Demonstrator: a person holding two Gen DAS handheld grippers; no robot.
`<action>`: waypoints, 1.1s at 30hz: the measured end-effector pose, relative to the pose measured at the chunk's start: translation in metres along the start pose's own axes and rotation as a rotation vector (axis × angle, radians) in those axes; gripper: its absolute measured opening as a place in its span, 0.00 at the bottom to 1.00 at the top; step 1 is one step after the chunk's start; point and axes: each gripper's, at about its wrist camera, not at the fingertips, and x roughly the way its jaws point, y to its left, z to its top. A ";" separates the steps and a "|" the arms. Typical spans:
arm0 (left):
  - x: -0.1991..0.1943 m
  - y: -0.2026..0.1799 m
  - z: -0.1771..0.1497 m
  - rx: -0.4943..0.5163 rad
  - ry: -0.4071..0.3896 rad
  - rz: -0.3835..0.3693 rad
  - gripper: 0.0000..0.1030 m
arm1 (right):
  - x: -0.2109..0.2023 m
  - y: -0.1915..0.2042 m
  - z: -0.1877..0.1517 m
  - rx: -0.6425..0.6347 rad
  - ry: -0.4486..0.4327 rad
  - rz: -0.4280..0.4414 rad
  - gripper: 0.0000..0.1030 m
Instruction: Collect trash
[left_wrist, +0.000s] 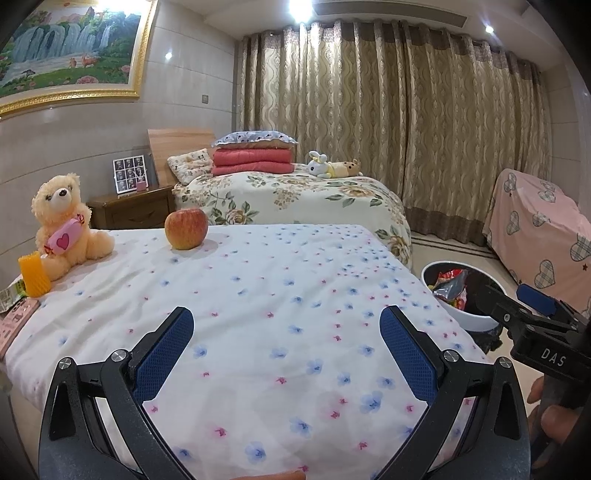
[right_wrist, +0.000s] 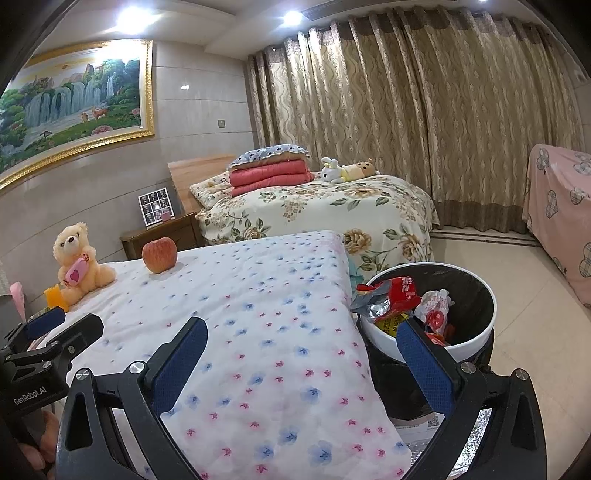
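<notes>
My left gripper (left_wrist: 286, 332) hangs open and empty over the flowered cloth of the table (left_wrist: 295, 273). At the table's far left edge lie a green wrapper (left_wrist: 8, 295) and a pink packet (left_wrist: 16, 325), both cut off by the frame. My right gripper (right_wrist: 301, 347) is also open and empty, straddling the table's right edge (right_wrist: 332, 295) and the bin. The white-rimmed bin (right_wrist: 476, 339) with a black liner stands on the floor by that edge; red and silver wrappers (right_wrist: 391, 299) fill it. In the left wrist view the bin (left_wrist: 469, 317) sits just beyond the right gripper (left_wrist: 513, 299).
On the table's far side sit an apple (left_wrist: 185, 229), a teddy bear (left_wrist: 62, 229) and a yellow ribbed object (left_wrist: 34, 275). Behind them are a wooden nightstand (left_wrist: 133, 210) and a flower-quilted bed (left_wrist: 295, 195). A pink covered piece of furniture (right_wrist: 561, 214) stands at the right.
</notes>
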 end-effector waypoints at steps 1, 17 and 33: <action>0.000 0.000 0.000 0.000 0.000 -0.001 1.00 | 0.000 0.000 0.000 0.000 0.001 0.001 1.00; 0.001 0.001 -0.001 -0.007 0.007 0.000 1.00 | 0.003 -0.001 -0.001 0.005 0.010 0.004 1.00; 0.001 0.000 -0.001 -0.006 0.009 -0.002 1.00 | 0.004 0.000 -0.002 0.003 0.014 0.003 1.00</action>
